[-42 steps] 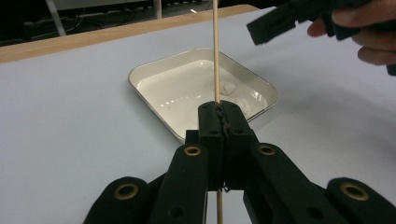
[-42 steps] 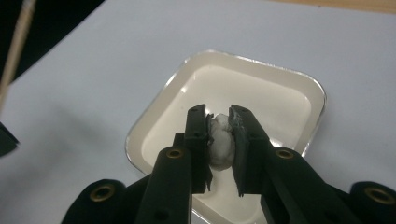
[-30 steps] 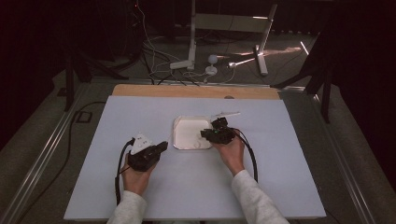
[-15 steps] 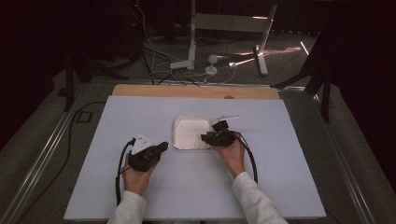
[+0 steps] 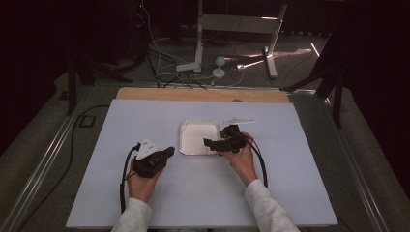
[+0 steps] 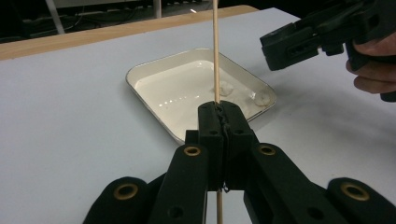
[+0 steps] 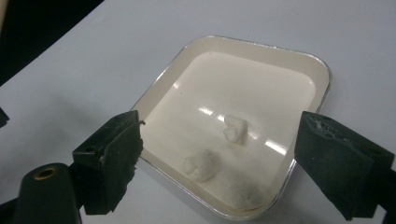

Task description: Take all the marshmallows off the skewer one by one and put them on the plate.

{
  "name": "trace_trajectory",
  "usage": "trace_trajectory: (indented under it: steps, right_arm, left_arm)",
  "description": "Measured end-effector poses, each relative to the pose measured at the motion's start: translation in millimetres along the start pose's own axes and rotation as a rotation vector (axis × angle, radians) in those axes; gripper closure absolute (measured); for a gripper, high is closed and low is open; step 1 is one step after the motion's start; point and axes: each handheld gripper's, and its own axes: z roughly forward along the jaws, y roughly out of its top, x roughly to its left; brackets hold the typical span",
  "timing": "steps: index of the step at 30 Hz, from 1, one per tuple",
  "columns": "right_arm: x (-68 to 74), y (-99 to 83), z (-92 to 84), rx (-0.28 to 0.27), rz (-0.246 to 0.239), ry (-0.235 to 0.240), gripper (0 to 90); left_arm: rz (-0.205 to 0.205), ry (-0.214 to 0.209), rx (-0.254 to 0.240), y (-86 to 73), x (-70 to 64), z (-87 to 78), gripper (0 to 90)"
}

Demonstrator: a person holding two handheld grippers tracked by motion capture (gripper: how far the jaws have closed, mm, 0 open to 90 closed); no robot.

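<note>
Surface: pale table sheet (image 5: 203, 193) with dark floor and cables beyond it; a shallow white tray (image 5: 186, 145) sits near the middle, between your two hands.
Left gripper (image 6: 219, 112): your jaws are pressed together on a thin wooden skewer (image 6: 215, 51), which stands upright through them, rising above and continuing below.
Right gripper (image 7: 217, 154): your jaws stand wide apart and empty, hanging over the tray's near edge.
Pieces: three small white lumps (image 7: 201, 164) lie in the tray, directly ahead of and below your right jaws, roughly between them.
Nearer hand: your right is over the lumps; your left sits just outside the tray's opposite side.
Skewer axis: vertical, crossways to the flat tray floor.
Likely next: probably dropping the right jaws onto a lump, then bringing it to the skewer tip; that is a guess.
</note>
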Motion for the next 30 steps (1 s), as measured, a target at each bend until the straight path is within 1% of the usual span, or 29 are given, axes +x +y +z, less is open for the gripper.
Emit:
trace_trajectory:
  steps: [5, 8, 11, 12, 18, 23, 27, 30]
  right_arm:
    - [0.7, 2.4, -9.8, -0.029, -0.013, 0.000, 2.4]
    - [0.3, 3.4, -17.1, -0.047, -0.013, -0.011, 0.0]
    - [0.1, 3.2, -24.0, -0.061, -0.019, -0.017, 0.0]
    - [0.0, 2.8, -25.9, -0.066, -0.027, -0.022, 0.0]
    - [0.0, -1.7, -35.4, -0.080, -0.038, -0.026, 0.0]
    - [-0.3, -5.0, -47.4, -0.098, -0.054, -0.027, 0.0]
    - [-1.9, -6.9, -58.1, -0.115, -0.064, -0.032, 0.0]
    - [-3.4, -8.6, -64.0, -0.117, -0.066, -0.039, 0.0]
  left_arm:
    - [-0.001, -0.004, -0.005, 3.4, -1.9, -0.1, 89.5]
    - [0.000, -0.008, -0.009, 6.7, -2.8, -0.2, 89.4]
    - [0.003, -0.011, -0.016, 9.6, -4.2, -0.4, 89.4]
    - [0.004, -0.012, -0.018, 10.4, -4.5, -0.3, 89.4]
    - [-0.012, -0.011, -0.022, 15.4, -5.0, 2.5, 89.2]
    - [-0.003, -0.013, -0.029, 22.1, -6.4, 4.0, 89.2]
    - [-0.005, -0.012, -0.034, 28.6, -7.4, 5.9, 89.2]
    - [-0.004, -0.012, -0.034, 32.8, -8.5, 7.7, 89.2]
